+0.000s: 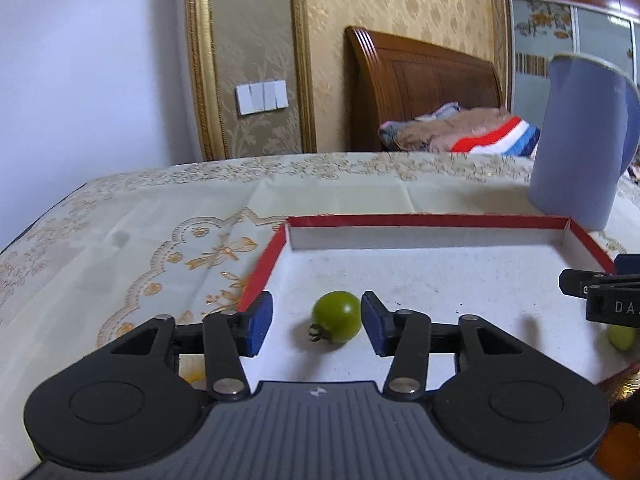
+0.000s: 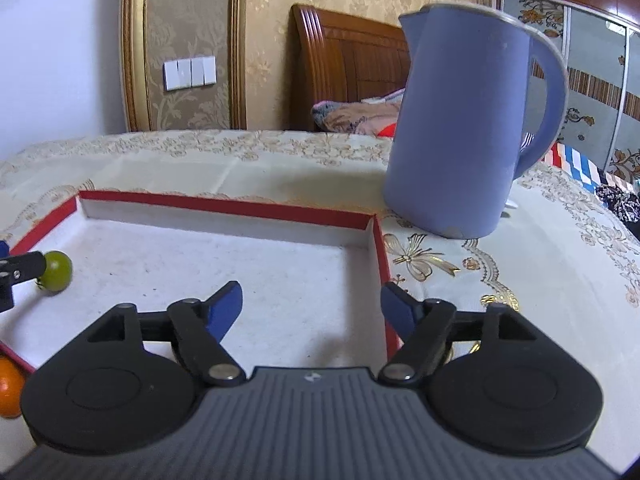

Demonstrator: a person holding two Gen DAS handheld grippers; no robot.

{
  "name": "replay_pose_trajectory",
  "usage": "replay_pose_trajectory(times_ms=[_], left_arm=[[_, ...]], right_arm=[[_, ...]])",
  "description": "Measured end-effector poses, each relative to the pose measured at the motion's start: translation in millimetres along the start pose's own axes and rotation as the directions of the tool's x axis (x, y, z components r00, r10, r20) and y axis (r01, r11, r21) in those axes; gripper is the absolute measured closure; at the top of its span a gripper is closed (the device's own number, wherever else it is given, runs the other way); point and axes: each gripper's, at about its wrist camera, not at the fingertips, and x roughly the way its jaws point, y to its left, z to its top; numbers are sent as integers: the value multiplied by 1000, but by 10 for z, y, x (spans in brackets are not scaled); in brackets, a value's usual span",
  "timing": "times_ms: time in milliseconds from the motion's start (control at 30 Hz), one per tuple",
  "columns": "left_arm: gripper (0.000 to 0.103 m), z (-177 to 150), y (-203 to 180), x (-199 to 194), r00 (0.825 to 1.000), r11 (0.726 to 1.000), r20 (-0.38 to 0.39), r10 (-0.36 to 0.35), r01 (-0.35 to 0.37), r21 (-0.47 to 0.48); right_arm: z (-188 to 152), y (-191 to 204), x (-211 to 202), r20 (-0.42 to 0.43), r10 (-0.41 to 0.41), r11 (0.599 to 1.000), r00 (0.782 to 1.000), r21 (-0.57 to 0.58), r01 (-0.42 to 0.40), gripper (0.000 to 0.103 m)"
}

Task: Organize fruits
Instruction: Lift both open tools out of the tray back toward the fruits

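Note:
A small green tomato [image 1: 337,316] with its stalk lies on the white floor of a shallow red-rimmed box [image 1: 420,221]. My left gripper [image 1: 316,326] is open around it; the right blue pad [image 1: 374,326] is at the tomato's side and the left pad stands apart. The same tomato [image 2: 58,271] shows at the left of the right wrist view. My right gripper [image 2: 312,312] is open over the box's right part [image 2: 224,205] with nothing seen between its fingers. A second green fruit [image 1: 622,336] lies in the box just below a finger [image 1: 600,296] of the right gripper.
A tall blue kettle [image 2: 460,140] stands on the gold-patterned tablecloth [image 2: 540,248] just behind the box's far right corner. An orange fruit [image 2: 10,388] lies outside the box's near left corner. Beyond the table are a wooden headboard and bedding.

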Motion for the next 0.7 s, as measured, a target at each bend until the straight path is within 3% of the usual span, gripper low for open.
replay_pose_trajectory(times_ms=[133, 700], left_arm=[[50, -71, 111, -158, 1000, 999, 23, -2, 3, -35], [46, -544, 400, -719, 999, 998, 48, -26, 28, -62]], right_arm=[[-27, 2, -162, 64, -41, 999, 997, -9, 42, 21], [-672, -340, -1031, 127, 36, 984, 991, 166, -57, 19]])
